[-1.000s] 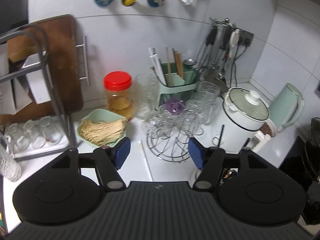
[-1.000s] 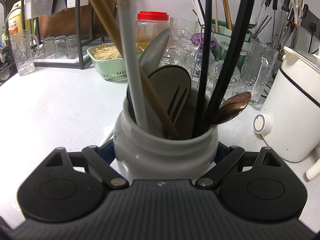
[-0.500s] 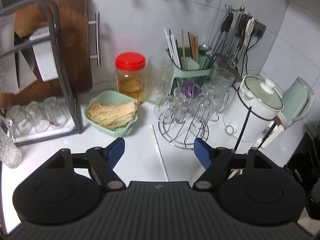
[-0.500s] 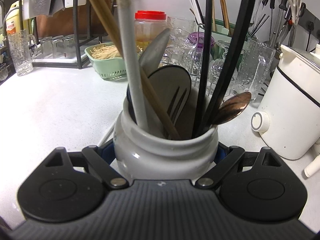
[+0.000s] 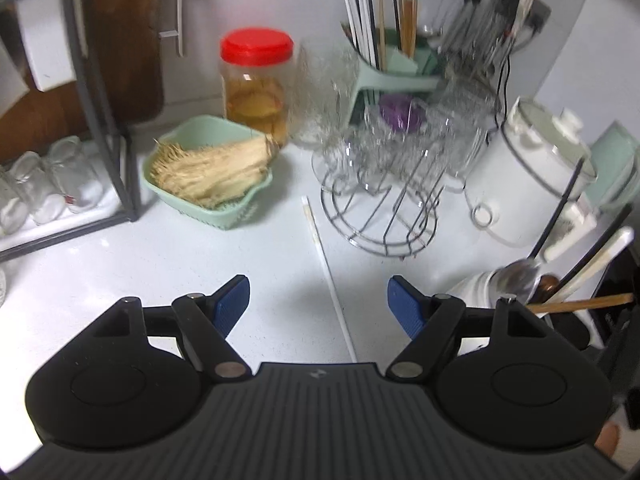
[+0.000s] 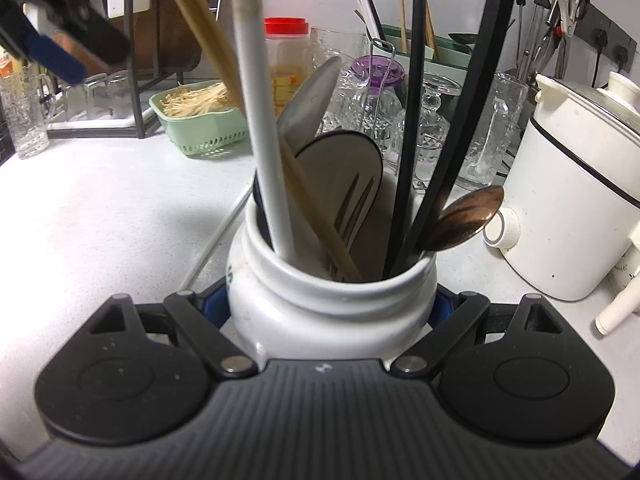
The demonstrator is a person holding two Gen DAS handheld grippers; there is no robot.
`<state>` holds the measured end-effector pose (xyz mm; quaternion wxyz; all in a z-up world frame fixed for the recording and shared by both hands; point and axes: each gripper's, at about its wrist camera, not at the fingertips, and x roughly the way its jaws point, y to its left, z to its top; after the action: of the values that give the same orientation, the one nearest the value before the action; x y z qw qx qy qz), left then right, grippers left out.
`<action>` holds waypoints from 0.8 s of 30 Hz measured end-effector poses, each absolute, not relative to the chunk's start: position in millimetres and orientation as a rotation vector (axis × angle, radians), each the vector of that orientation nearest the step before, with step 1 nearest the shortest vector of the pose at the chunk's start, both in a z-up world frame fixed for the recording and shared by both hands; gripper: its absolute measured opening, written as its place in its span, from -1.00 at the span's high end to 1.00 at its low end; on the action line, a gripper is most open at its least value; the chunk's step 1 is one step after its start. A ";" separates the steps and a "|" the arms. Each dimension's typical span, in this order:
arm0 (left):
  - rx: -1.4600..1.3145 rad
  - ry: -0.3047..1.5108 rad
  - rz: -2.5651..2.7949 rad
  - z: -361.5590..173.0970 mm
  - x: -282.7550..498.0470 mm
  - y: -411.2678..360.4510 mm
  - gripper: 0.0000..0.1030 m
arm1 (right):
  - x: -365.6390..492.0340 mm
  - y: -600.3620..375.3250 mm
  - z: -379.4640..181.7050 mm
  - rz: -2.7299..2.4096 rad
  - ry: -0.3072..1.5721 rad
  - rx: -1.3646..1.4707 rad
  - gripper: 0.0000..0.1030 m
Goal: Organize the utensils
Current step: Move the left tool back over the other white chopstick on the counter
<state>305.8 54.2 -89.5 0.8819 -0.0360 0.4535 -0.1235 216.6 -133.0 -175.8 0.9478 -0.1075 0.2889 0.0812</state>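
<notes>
White countertop [image 5: 120, 272] fills both of my views, running back to a tiled corner wall. On it, at the six o'clock edge of my right wrist view, sits the white ceramic jar [image 6: 332, 300], and my right gripper [image 6: 330, 304] is clamped on it, a blue pad pressed to each side of its body. The jar is crowded with utensils: a white handle [image 6: 260, 120], a wooden chopstick [image 6: 224, 52] leaning toward eleven o'clock, two black handles [image 6: 412, 120], a fork [image 6: 352, 212], a grey spatula head [image 6: 340, 164] and a copper spoon [image 6: 464, 216] tipping out toward three o'clock.

My left gripper [image 5: 319, 304] hangs over the counter with its blue pads spread wide; they have just been opening and nothing is between them. A single white chopstick [image 5: 326, 268] lies on the counter, running from twelve o'clock down through the gap between the pads without touching either. The jar shows at four o'clock in this view.

Farther out, at eleven o'clock from the left gripper, is a green basket of toothpicks [image 5: 208, 172], with a red-lidded jar [image 5: 256, 84] just behind it. At one o'clock stands a wire rack of glasses [image 5: 384, 184], a green chopstick holder [image 5: 384, 64] behind that, and a white cooker [image 5: 524, 176] at two o'clock. A black rack [image 5: 104, 112] stands at ten o'clock.
</notes>
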 end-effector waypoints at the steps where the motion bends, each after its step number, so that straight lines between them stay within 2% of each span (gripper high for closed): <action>1: -0.069 0.955 -0.260 -94.8 309.6 52.5 -0.55 | 216.0 -132.7 -175.5 0.163 0.590 -0.218 -0.82; 24: 0.041 1.112 -0.318 -180.9 403.7 3.3 -0.52 | 219.6 -125.9 -176.7 0.093 0.606 -0.187 -0.81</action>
<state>403.7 3.3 -180.9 0.8373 0.0194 0.5255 -0.1501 219.6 -125.9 -176.7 0.9490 -0.0918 0.2981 0.0457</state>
